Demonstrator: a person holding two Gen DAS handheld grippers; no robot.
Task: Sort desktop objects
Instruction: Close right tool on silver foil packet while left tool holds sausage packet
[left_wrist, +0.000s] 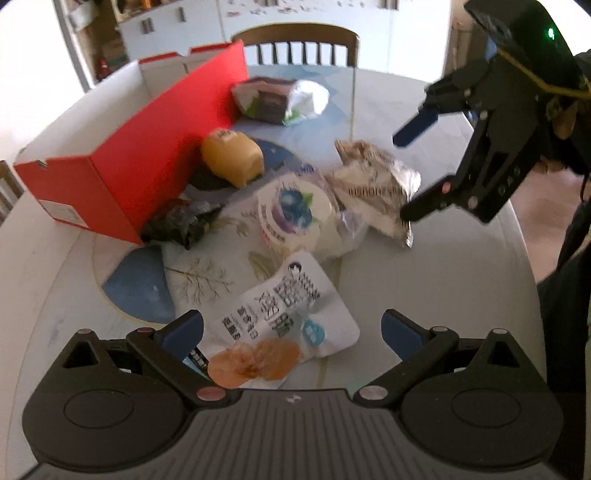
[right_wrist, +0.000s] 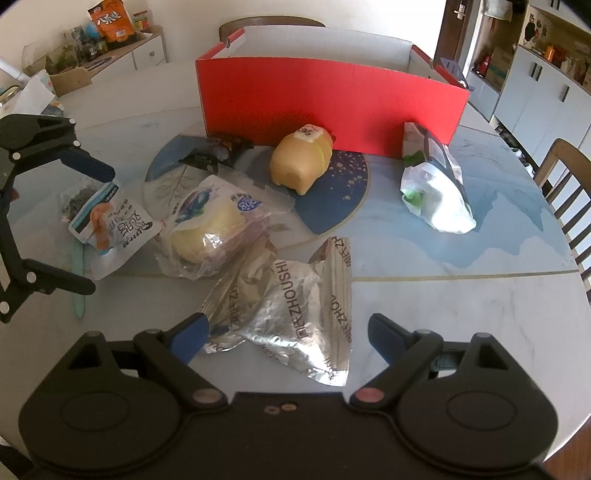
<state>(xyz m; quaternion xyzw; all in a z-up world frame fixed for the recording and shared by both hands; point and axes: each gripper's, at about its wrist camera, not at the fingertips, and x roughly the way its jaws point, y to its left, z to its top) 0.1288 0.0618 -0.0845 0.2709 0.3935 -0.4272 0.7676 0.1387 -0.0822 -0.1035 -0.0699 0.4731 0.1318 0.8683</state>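
Snack packets lie loose on the round tabletop (right_wrist: 461, 295), none yet in the red box (right_wrist: 332, 103) that stands open toward the far edge. We hold both grippers with fingers spread wide, nothing between them.

Left gripper (left_wrist: 291, 332): the white pouch with orange print (left_wrist: 291, 317) lies flat between our fingertips (left_wrist: 184, 328), near the left edge as the right wrist view shows it. Contact uncertain; the pouch looks unlifted.

Right gripper (right_wrist: 288, 328): poised over the crinkled silver packet (right_wrist: 295, 310), fingers either side, near the front edge. Whether they touch the foil, we cannot tell.

Outward from there: blueberry bun in clear wrap (right_wrist: 210, 229) overlapping the silver packet's far side; dark wrapped sweet (right_wrist: 218, 151) and yellow pig-shaped toy (right_wrist: 299, 162) just beside the box's near wall; a white and green bag (right_wrist: 436, 192) toward the right edge.

Step in hand, as we judge it: first pick, both hands lining up. Next move calls for closing on the thin pouch edge, lifting clear of neighbours, carrying over the box wall. Foil may slip.
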